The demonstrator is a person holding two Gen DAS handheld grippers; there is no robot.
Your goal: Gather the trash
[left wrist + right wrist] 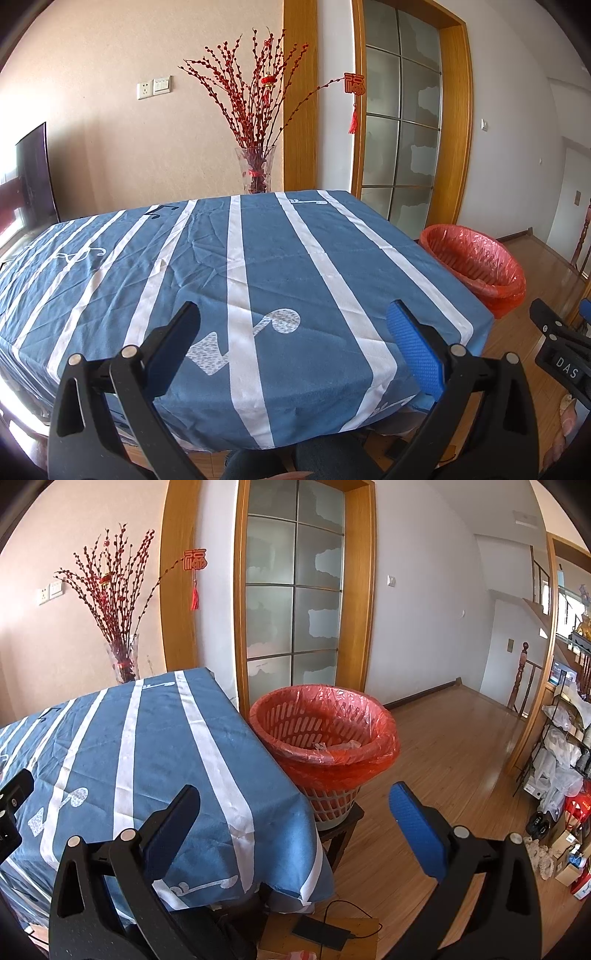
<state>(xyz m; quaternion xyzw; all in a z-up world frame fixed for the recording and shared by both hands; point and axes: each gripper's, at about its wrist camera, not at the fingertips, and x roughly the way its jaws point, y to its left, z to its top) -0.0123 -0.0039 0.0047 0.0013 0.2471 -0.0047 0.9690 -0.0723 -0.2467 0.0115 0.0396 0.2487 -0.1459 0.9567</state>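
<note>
A red-lined waste basket (pixel 325 738) stands on a small dark stool right of the table, with crumpled paper scraps (pixel 334 746) inside; the left wrist view shows the waste basket (pixel 476 267) past the table's right edge. My left gripper (pixel 295 341) hangs open over the near part of the blue striped tablecloth (pixel 207 254), holding nothing. My right gripper (pixel 295 823) is open too, hovering over the table's near right corner, short of the basket. No loose trash shows on the tablecloth (pixel 155 746).
A glass vase of red branches (pixel 255 168) stands behind the table's far edge. A wood-framed glass door (pixel 295 602) is behind the basket. Wooden floor (pixel 443 760) spreads to the right, with cluttered shelves (pixel 565 757) at far right. A black adapter and cable (pixel 325 932) lie low down.
</note>
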